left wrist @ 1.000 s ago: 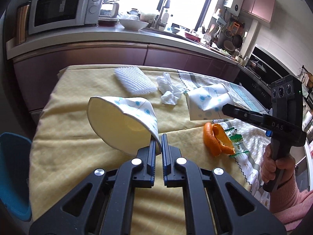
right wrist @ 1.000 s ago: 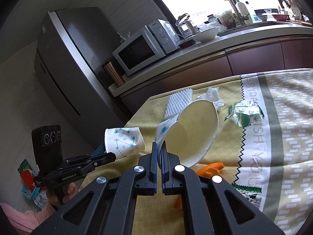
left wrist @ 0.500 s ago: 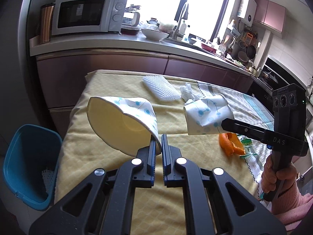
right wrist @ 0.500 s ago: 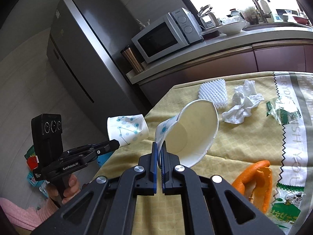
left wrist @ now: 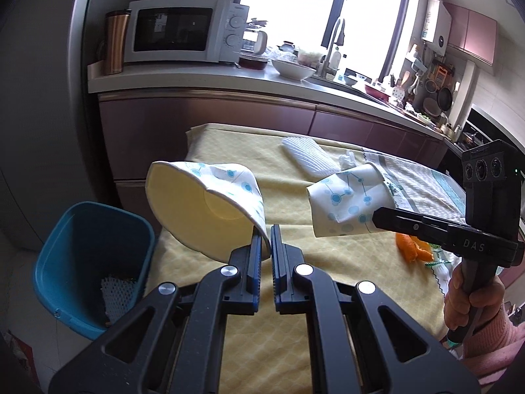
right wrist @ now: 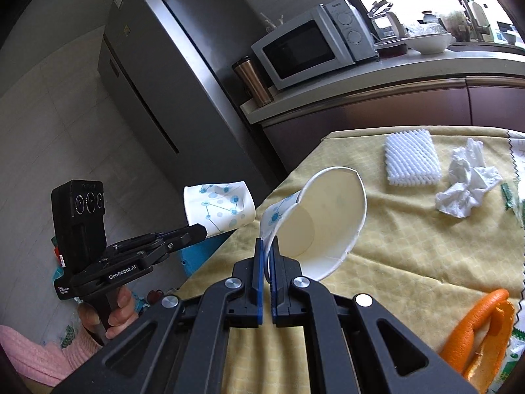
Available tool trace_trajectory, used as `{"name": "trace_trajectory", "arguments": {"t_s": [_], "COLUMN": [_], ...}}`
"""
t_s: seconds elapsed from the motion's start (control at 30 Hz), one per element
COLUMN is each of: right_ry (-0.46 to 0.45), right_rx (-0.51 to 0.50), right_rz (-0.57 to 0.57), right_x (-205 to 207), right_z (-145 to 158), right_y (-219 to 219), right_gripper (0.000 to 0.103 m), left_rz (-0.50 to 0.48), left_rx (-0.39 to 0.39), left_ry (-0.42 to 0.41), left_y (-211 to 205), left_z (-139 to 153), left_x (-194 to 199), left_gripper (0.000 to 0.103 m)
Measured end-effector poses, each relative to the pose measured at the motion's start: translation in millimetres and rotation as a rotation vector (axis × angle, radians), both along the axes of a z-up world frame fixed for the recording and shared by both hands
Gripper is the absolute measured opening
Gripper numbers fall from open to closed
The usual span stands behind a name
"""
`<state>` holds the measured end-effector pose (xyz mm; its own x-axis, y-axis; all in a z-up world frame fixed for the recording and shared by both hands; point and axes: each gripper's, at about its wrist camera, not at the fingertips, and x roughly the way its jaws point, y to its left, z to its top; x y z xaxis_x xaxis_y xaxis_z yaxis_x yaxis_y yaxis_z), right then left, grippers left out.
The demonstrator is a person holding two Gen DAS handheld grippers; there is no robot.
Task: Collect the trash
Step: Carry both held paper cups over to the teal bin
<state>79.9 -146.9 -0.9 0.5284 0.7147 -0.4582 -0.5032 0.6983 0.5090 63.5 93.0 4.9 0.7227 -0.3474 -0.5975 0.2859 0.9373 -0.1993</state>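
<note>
My left gripper (left wrist: 266,234) is shut on the rim of a white paper cup with blue dots (left wrist: 203,203), held in the air near the table's left edge, just right of the blue trash bin (left wrist: 88,262) on the floor. My right gripper (right wrist: 267,249) is shut on the rim of a second, crumpled paper cup (right wrist: 321,220) over the yellow tablecloth (right wrist: 410,246). Each gripper shows in the other's view: the right one (left wrist: 377,218) with its cup (left wrist: 347,203), the left one (right wrist: 201,229) with its cup (right wrist: 220,207).
On the table lie a white foam net (right wrist: 411,159), a crumpled tissue (right wrist: 466,184), orange peel (right wrist: 482,331) and a green wrapper (left wrist: 436,259). The bin holds a white net (left wrist: 116,295). A counter with a microwave (left wrist: 183,31) stands behind; a fridge (right wrist: 170,65) stands left.
Both grippers have moved left with their cups, toward the table's left edge. The blue bin has come much further into the left wrist view.
</note>
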Motion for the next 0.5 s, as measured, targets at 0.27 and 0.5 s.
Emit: {"name": "trace_trajectory", "arguments": {"t_s": [0.27, 0.5], "right_ry": [-0.004, -0.004], "right_rx": [-0.011, -0.024], "right_rz": [0.070, 0.123], "right_x": [7.0, 10.8], "right_z": [5.3, 7.0], "right_y": [31.3, 57.7], "right_gripper": [0.002, 0.002], "left_rz": [0.072, 0.116], "left_rx": [0.004, 0.016], "left_ry": [0.004, -0.001], "left_y": [31.0, 49.8], "left_z": [0.4, 0.3], "left_x": [-3.5, -6.4], "left_gripper": [0.006, 0.006]}}
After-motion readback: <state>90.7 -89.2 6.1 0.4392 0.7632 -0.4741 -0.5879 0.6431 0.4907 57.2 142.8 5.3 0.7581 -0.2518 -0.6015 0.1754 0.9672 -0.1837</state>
